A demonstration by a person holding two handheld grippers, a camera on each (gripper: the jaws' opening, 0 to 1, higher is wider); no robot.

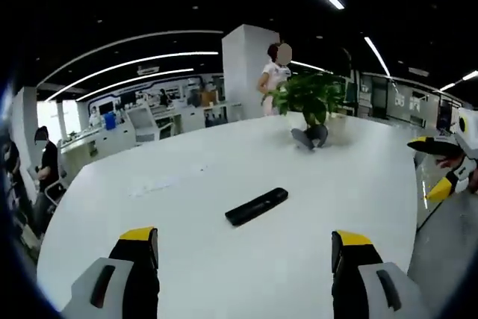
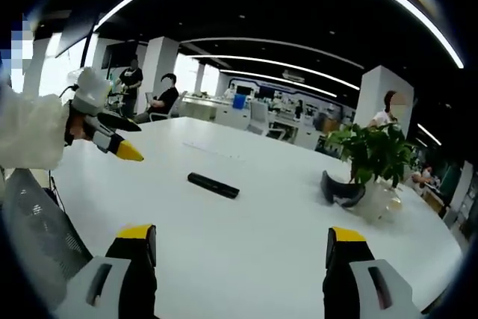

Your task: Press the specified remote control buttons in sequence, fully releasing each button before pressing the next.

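Note:
A slim black remote control [image 1: 257,206] lies flat on the white table [image 1: 187,184], ahead of my left gripper [image 1: 245,250], whose yellow-tipped jaws stand wide apart and empty. In the right gripper view the same remote control [image 2: 213,184] lies a little left of centre, well beyond my right gripper [image 2: 240,247], also open with nothing between its jaws. The right gripper [image 1: 442,166] enters the left gripper view at the right edge. The left gripper [image 2: 112,140] shows at the left of the right gripper view, held by a white-sleeved arm.
A potted green plant [image 1: 310,98] and a dark curved object [image 1: 309,137] sit at the far side of the table; the same plant [image 2: 373,156] and dark object [image 2: 340,189] appear to the right. A person [image 1: 275,76] stands behind the plant. Seated people and desks fill the background.

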